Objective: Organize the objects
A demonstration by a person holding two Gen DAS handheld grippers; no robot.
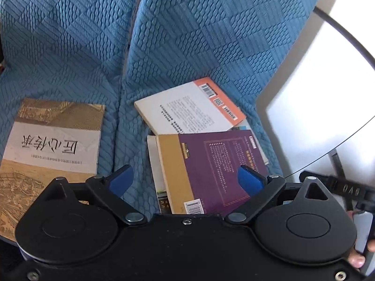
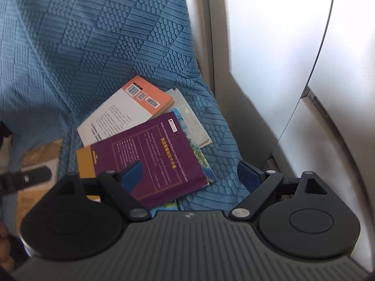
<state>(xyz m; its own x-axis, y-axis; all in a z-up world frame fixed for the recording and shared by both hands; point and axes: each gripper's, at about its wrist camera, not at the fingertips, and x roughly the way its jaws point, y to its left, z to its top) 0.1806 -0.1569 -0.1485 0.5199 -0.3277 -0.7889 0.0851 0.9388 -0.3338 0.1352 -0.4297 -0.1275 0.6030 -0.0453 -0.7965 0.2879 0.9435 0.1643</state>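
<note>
A loose pile of books lies on the blue sofa seat. On top is a purple and yellow book, partly over a white book with an orange strip. Under them show a landscape-cover book and a pale one. A tan book with large characters lies apart on the left cushion. My left gripper hovers open over the purple book's near-left part. My right gripper is open over its near-right corner. Neither holds anything.
A pale armrest rises right of the pile, with a thin black cable across it. A seam between the two cushions separates the tan book from the pile. A person's hand shows at the lower right.
</note>
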